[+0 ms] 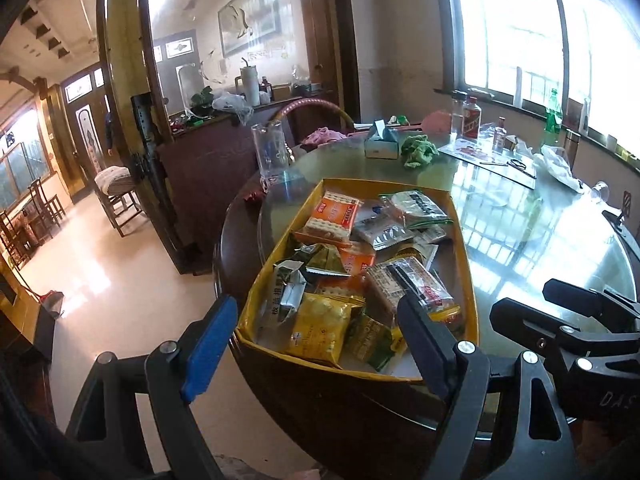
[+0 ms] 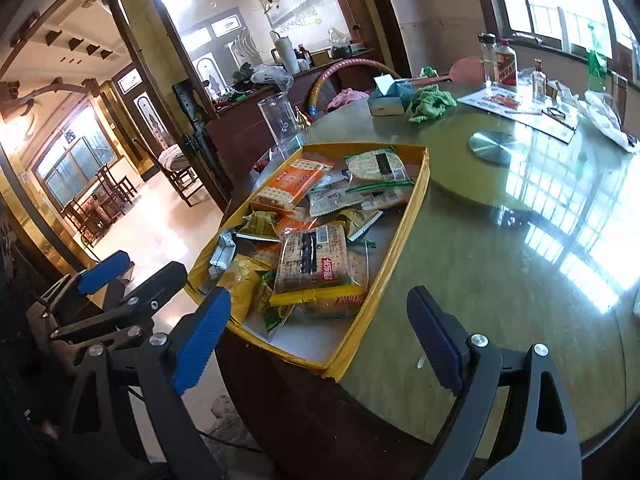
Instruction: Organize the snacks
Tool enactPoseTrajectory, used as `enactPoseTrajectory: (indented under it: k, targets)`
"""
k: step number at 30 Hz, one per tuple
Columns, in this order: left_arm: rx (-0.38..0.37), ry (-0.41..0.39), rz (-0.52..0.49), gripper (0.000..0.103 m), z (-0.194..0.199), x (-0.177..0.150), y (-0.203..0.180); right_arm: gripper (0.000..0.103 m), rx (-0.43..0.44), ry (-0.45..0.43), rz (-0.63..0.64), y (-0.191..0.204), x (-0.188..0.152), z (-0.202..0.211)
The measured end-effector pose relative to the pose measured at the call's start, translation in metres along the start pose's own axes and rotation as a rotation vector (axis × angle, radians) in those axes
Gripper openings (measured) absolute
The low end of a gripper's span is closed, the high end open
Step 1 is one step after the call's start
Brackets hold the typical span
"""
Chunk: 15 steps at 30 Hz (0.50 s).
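A yellow cardboard box [image 1: 465, 240] [image 2: 400, 236] sits at the near edge of the round table, full of loose snack packets. An orange cracker pack [image 1: 332, 216] [image 2: 292, 184] lies at its far end. A clear cracker pack [image 1: 412, 284] [image 2: 316, 260] and a yellow packet [image 1: 320, 328] [image 2: 240, 284] lie at the near end. My left gripper [image 1: 316, 344] [image 2: 132, 276] hovers open just before the box's near rim, holding nothing. My right gripper [image 2: 320, 344] [image 1: 532, 300] is open and empty, right of the left one, near the box's near right corner.
The glass-topped table [image 2: 500, 264] carries a tissue box [image 1: 382, 144], a green cloth [image 1: 418, 152], a clear jug [image 1: 270, 152], bottles [image 1: 470, 116] and a metal turntable hub [image 2: 490, 146]. Wooden chairs [image 1: 116, 192] stand on the tiled floor to the left.
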<state>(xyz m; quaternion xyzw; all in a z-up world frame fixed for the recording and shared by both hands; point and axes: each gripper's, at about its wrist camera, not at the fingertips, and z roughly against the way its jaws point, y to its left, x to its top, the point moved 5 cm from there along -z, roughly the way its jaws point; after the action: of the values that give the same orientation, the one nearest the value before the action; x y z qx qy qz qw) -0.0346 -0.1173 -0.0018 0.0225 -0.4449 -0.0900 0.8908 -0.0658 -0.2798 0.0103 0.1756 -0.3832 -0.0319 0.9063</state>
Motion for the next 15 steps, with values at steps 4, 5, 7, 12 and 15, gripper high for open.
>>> enactPoseTrajectory:
  k: [4,5,7,12,15]
  targets:
    - [0.015,0.005,0.001,0.082,0.0,-0.002,0.004,0.09,-0.014,0.017,0.01,0.005,-0.002,-0.006]
    - [0.018,0.004,0.006,0.082,0.001,-0.003,0.006,0.09,-0.019,0.023,0.013,0.006,-0.002,-0.008]
    - [0.021,0.001,0.02,0.082,0.0,-0.004,0.01,0.09,-0.035,0.031,0.02,0.008,-0.002,-0.011]
    - [0.025,0.008,0.031,0.082,-0.003,-0.005,0.016,0.09,-0.083,0.044,0.044,0.013,-0.004,-0.016]
    - [0.029,0.011,0.029,0.082,-0.006,-0.005,0.016,0.09,-0.095,0.043,0.047,0.014,-0.004,-0.017]
